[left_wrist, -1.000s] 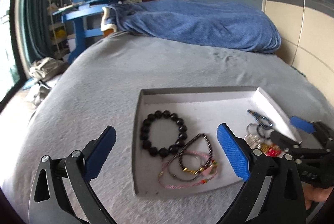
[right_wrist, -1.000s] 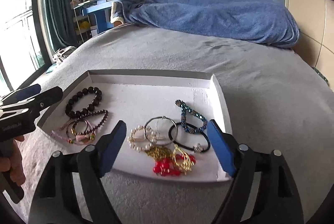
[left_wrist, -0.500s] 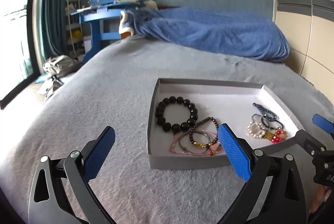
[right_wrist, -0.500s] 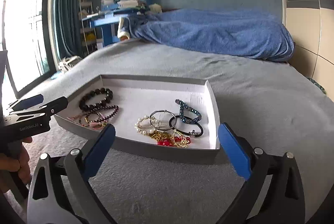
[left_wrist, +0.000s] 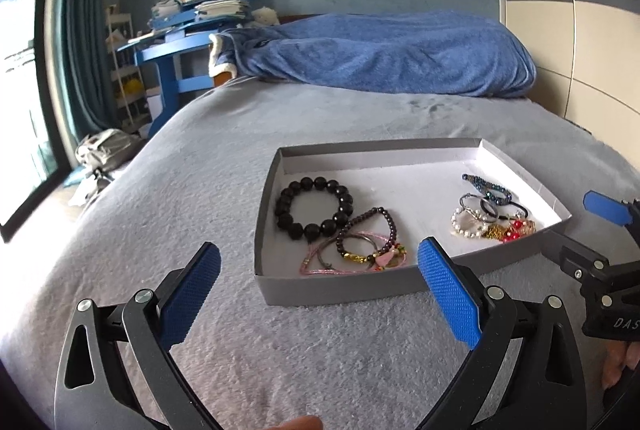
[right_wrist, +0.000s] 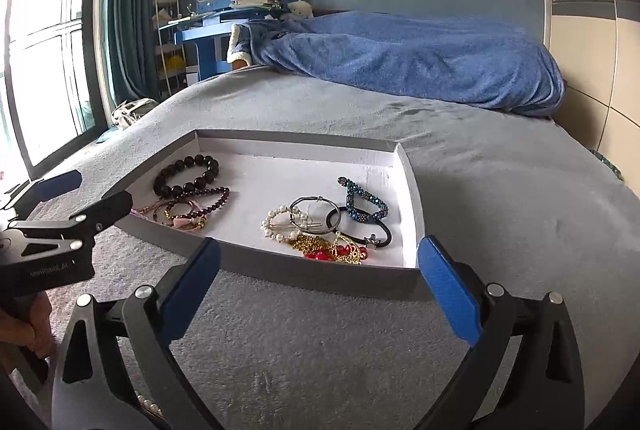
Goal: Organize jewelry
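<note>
Both hand-held grippers have drawn back and lowered from over the tray since a second ago. The left hand-held gripper [left_wrist: 320, 288] and right hand-held gripper [right_wrist: 318, 284] hover wide open and empty, just short of the grey tray [right_wrist: 320, 276] on the bed [right_wrist: 500, 189]. Inside lie a black bead bracelet [left_wrist: 312, 207] and thin cords [left_wrist: 352, 254] at left, and a tangled heap [right_wrist: 328, 226] at right. All look light and limp; rigid beads probably offer the surest pinch, while the chains may snag.
</note>
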Demonstrator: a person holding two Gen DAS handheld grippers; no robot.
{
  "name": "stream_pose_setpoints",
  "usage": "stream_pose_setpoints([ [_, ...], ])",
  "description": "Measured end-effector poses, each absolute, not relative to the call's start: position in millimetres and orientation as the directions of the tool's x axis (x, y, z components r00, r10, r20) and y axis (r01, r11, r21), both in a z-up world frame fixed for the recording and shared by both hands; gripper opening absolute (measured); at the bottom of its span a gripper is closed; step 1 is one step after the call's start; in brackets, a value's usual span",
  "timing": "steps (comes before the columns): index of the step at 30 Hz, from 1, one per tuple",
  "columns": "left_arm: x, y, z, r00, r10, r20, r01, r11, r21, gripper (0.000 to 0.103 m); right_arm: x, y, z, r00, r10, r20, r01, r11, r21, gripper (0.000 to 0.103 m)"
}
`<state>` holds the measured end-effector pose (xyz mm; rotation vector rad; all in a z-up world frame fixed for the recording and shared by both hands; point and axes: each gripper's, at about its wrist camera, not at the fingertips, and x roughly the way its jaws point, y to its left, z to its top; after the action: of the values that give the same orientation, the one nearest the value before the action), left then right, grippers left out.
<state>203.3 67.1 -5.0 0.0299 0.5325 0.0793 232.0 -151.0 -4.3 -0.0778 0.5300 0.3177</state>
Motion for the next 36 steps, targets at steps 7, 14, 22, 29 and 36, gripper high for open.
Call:
stream_pose_setpoints([
  [7, 203.4, 70.6, -5.5, 0.857, 0.079, -0.51, -0.071, 0.997, 0.035, 0.098, 235.5, -149.3, -6.9, 0.809, 0.274, -0.52, -0.315, 0.949, 0.011, 0.097],
  [14, 203.6, 68.8, -6.2, 0.859, 0.078, -0.507, -0.065, 0.997, 0.045, 0.098, 235.8, -149.6, -7.1, 0.809, 0.274, -0.52, -0.314, 0.949, 0.012, 0.097],
  [22, 203.6, 67.0, -6.2, 0.86, 0.078, -0.505, -0.061, 0.997, 0.05, 0.098, 235.6, -149.9, -7.2, 0.808, 0.274, -0.521, -0.313, 0.95, 0.012, 0.097],
  [29, 204.0, 65.5, -6.3, 0.86, 0.077, -0.505, -0.059, 0.997, 0.051, 0.098, 236.1, -149.6, -7.3, 0.809, 0.274, -0.52, -0.314, 0.949, 0.013, 0.097],
  [36, 204.2, 63.9, -6.9, 0.858, 0.075, -0.507, -0.056, 0.997, 0.053, 0.098, 236.1, -149.8, -7.3, 0.809, 0.274, -0.52, -0.314, 0.949, 0.013, 0.097],
])
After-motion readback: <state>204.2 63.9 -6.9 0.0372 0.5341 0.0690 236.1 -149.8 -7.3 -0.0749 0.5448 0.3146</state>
